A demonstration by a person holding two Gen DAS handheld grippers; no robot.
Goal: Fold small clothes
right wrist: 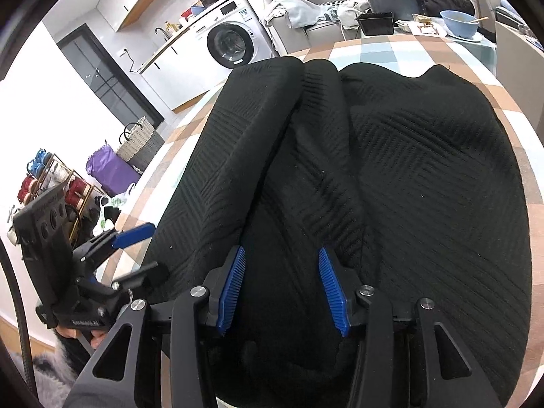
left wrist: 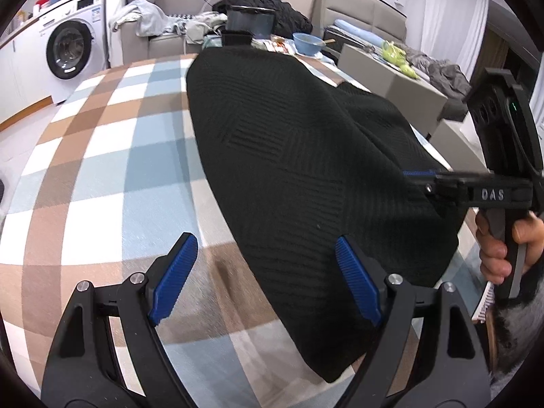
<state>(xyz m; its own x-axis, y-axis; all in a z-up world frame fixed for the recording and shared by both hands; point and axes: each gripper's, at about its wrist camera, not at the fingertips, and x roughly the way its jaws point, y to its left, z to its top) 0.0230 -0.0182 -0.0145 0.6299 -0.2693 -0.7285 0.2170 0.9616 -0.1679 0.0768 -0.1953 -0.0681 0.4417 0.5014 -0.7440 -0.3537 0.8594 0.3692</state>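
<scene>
A black ribbed knit garment lies on the checked tablecloth; in the right wrist view it fills most of the frame, with a fold bunched along its left side. My left gripper is open and empty, its right pad over the garment's near left edge. It also shows from the side in the right wrist view, open beside the cloth. My right gripper hangs low over the garment's near edge with its jaws apart around a ridge of fabric. It also shows in the left wrist view, against the garment's right edge.
At the table's far end stand a dark tub, a black tray and a blue bowl. A washing machine is at left, a sofa with clothes behind. A shelf of thread spools and baskets stand beyond the table's left edge.
</scene>
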